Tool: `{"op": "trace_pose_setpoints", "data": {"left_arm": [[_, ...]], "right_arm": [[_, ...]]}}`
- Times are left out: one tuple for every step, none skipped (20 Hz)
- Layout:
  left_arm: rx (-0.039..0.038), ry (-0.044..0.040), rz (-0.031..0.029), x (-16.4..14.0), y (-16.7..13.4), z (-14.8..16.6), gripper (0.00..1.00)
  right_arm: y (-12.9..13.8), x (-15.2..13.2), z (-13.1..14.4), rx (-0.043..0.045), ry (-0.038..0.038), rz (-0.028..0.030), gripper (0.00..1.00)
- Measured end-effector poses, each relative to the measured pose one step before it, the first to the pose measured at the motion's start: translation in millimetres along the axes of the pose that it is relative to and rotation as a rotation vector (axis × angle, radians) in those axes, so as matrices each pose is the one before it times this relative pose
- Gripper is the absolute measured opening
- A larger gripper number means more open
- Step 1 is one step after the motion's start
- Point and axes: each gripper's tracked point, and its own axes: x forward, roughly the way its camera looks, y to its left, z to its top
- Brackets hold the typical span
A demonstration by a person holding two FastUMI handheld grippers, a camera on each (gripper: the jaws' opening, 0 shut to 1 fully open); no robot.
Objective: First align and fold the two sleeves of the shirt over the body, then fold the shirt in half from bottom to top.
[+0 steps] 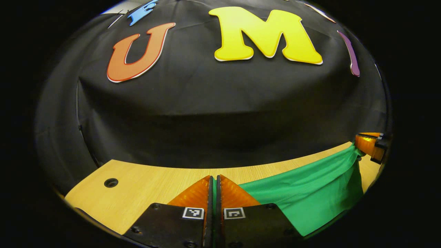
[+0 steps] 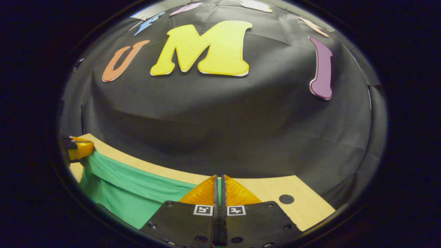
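The green shirt [image 1: 310, 186] hangs stretched between both grippers above the wooden table [image 1: 137, 186]. In the left gripper view, my left gripper [image 1: 214, 179] is shut on a thin edge of the green cloth, which runs off to the right. There the right gripper [image 1: 370, 146] holds the other end at the far right edge. In the right gripper view, my right gripper [image 2: 219, 179] is shut on the shirt [image 2: 131, 193], and the cloth spreads left toward the left gripper [image 2: 79, 148]. The sleeves and the lower part of the shirt are hidden.
The table's far edge [image 2: 165, 170] meets the black cloth wall close behind the shirt. A round hole [image 1: 111, 182] lies in the tabletop at the left, and another round hole [image 2: 286, 198] lies to the right of my right gripper.
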Motion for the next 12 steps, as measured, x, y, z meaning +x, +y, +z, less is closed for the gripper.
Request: {"op": "trace_pose_setpoints", "data": {"left_arm": [[-0.01080,-0.00532,-0.00015,0.70,0.10,0.05,0.08],[0.00506,-0.00572,0.00344,1.08,1.21,-0.90,0.08],[-0.00219,-0.00046,-0.00517,0.45,-1.09,-1.80,0.09],[-0.01171,0.00544,-0.01832,1.95,-4.54,-3.18,0.10],[-0.01060,0.01018,-0.01581,1.09,-3.84,-4.78,0.10],[0.00130,0.01012,-0.00414,2.24,-3.40,-3.37,0.11],[0.00708,0.00970,0.00472,2.00,0.18,-4.21,0.11],[0.00223,0.00141,0.00517,1.75,1.27,-3.85,0.11],[-0.00448,-0.00542,0.00654,-3.48,0.27,1.93,0.18],[-0.00207,0.00947,-0.02627,4.32,-5.92,-5.03,0.46],[-0.00214,0.00336,-0.00325,-2.54,-1.93,-0.35,0.73],[0.00661,0.00203,0.01327,6.28,1.63,-4.69,1.00]], "right_arm": [[-0.08,2.94,-6.49,0.02347,0.01632,-0.00053,0.00],[-0.75,2.88,-7.71,0.00890,0.01128,-0.00095,0.00],[-0.86,2.58,-4.44,-0.00680,0.00753,0.00212,0.00],[-1.15,1.58,-2.70,-0.00912,0.00243,-0.00491,0.00],[-1.35,0.76,-2.28,-0.00759,0.00475,-0.00400,0.00],[-1.49,-0.66,-2.09,-0.00136,0.00173,-0.00053,0.00],[-0.02,-0.14,0.48,0.00854,-0.00174,0.00246,0.00],[2.30,0.27,-0.36,0.01475,-0.00188,0.01178,0.00],[2.83,0.55,0.87,-0.00106,-0.00447,0.00648,0.02],[0.65,2.08,-2.62,-0.01898,-0.00234,-0.00131,0.33],[-2.51,-1.10,-4.52,-0.02675,0.01259,-0.02356,0.63],[-2.32,-0.49,-3.65,-0.02172,0.01068,-0.01923,0.94]]}}
